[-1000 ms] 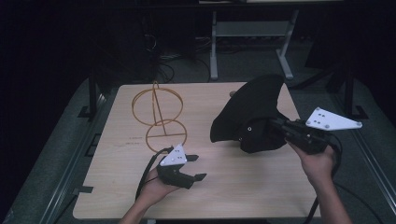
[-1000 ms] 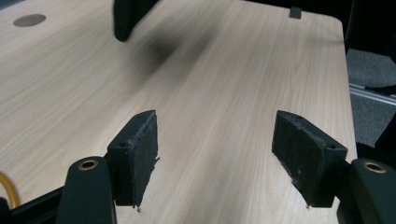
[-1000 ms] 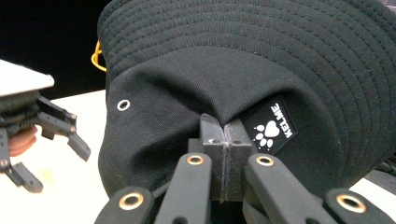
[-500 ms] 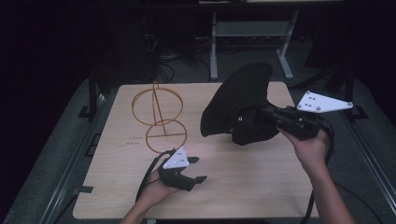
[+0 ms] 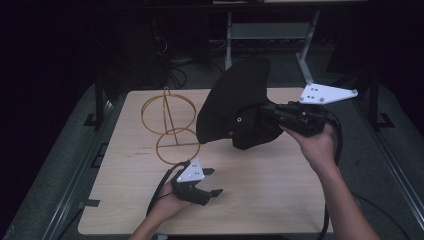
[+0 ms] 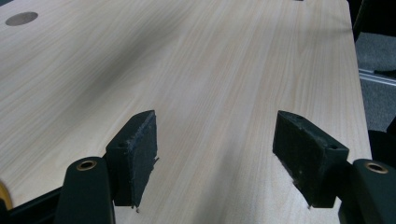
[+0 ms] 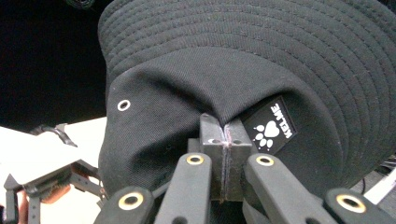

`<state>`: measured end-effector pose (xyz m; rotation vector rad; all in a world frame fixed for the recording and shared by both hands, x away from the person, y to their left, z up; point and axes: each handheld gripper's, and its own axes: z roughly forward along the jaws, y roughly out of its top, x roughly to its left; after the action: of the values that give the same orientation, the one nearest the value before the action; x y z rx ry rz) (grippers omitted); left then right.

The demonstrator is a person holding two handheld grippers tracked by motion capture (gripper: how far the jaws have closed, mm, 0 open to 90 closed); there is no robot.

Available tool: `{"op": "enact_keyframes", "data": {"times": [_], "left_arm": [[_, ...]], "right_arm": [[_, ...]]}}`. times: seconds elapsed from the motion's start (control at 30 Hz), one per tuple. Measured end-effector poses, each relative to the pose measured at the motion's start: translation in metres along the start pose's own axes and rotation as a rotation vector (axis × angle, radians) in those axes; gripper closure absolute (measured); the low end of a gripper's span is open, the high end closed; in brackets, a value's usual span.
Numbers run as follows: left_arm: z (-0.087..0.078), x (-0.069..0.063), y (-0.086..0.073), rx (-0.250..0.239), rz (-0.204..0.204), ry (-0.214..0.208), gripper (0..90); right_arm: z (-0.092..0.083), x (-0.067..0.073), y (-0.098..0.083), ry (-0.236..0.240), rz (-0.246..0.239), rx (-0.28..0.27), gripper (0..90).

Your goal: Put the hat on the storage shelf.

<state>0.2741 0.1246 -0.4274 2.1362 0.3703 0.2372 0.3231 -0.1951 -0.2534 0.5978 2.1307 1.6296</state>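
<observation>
A black bucket hat [image 5: 235, 107] hangs in the air over the right half of the wooden table [image 5: 260, 190]. My right gripper [image 5: 266, 118] is shut on its crown; in the right gripper view the jaws pinch the fabric [image 7: 243, 70] together beside a paw-print label [image 7: 273, 127]. A gold wire stand [image 5: 169, 125] with two rings sits at the table's back left, a little left of the hat. My left gripper [image 5: 214, 182] rests low near the front edge, open. In the left gripper view its pads [image 6: 135, 154] stand wide apart over bare wood [image 6: 210, 56].
Dark floor surrounds the table, with a metal frame [image 5: 265, 35] and cables behind it. A round hole [image 6: 22, 18] marks the tabletop in the left gripper view. Bare wood lies between the two hands.
My right hand has carried the hat upward and a little toward the stand, tilting the brim up. The left hand and the stand have stayed put.
</observation>
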Motion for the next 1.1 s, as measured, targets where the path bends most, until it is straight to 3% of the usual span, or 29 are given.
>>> {"op": "enact_keyframes", "data": {"times": [0.23, 0.63, 1.0, 1.1], "left_arm": [[0.002, 0.000, -0.001, 0.013, 0.021, 0.003, 30.1], [0.004, 0.001, -0.004, 0.012, 0.003, -0.017, 29.4], [0.007, 0.001, -0.004, 0.016, 0.009, -0.024, 29.4], [0.006, 0.001, -0.004, 0.015, -0.006, -0.027, 29.4]], "right_arm": [[0.013, 0.004, 0.012, 0.026, -0.011, -0.003, 89.3], [0.044, 0.009, 0.042, 0.091, -0.033, -0.013, 89.2], [0.072, 0.011, 0.061, 0.132, -0.037, -0.013, 89.3], [0.081, 0.013, 0.064, 0.143, -0.033, -0.005, 89.2]]}}
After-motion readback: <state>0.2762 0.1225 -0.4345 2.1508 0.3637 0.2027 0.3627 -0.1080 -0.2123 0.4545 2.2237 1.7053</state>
